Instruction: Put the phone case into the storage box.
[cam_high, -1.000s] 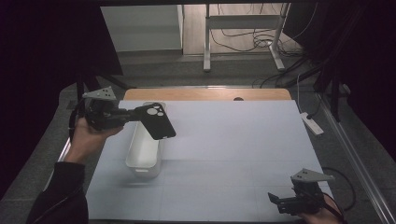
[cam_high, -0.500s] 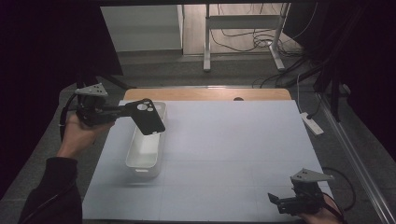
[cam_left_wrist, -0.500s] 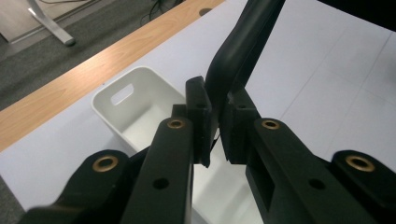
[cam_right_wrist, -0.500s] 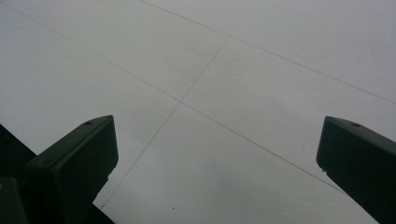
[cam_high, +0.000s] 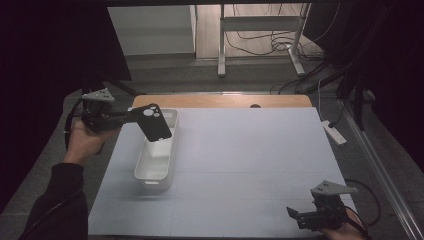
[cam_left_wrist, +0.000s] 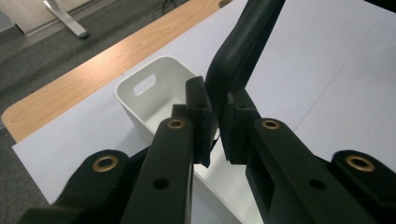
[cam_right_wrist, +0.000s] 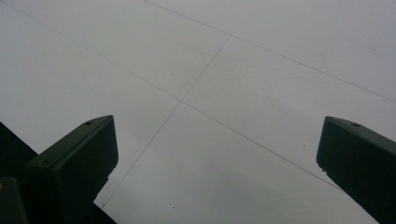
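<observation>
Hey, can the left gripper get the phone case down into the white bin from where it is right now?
Probably yes. The left gripper is shut on the phone case, which hangs over the white bin; its open top has nothing across it.

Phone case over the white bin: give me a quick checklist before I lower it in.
1. Grip: left gripper shut on the edge of the black phone case: ok.
2. Position: case hangs above the far end of the white bin: ok.
3. Bin interior: looks empty in the high view: ok.
4. Bin upright on the white mat: ok.
5. Right gripper open, at the mat's near right corner, away from the bin: ok.
6. Whether the tilted case clears the bin's rim: cannot tell.
</observation>
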